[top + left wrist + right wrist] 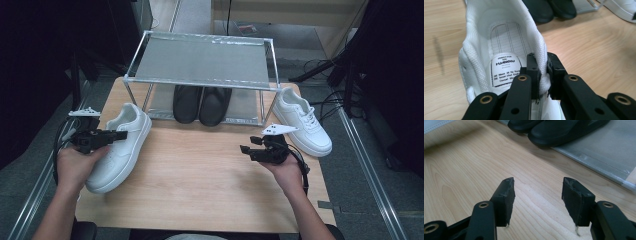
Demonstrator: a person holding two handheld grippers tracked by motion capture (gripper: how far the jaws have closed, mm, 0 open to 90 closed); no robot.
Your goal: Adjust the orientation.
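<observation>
A white sneaker [120, 150] lies at the table's left side, toe toward me. My left gripper [124, 134] is shut on the sneaker's padded collar. In the left gripper view the two jaws pinch that collar [543, 75] from inside and outside, beside the printed insole label [505, 71]. A second white sneaker [302, 120] stands at the right end of the rack, apart from both grippers. My right gripper [245, 149] hovers over bare wood at the table's right of centre, open, with nothing between its fingers [506, 195].
A metal-framed rack [200, 60] with a grey mesh top stands at the table's back. A pair of black shoes [202, 105] sits on its lower shelf [604, 152]. Dark floor and cables surround the wooden table [200, 180].
</observation>
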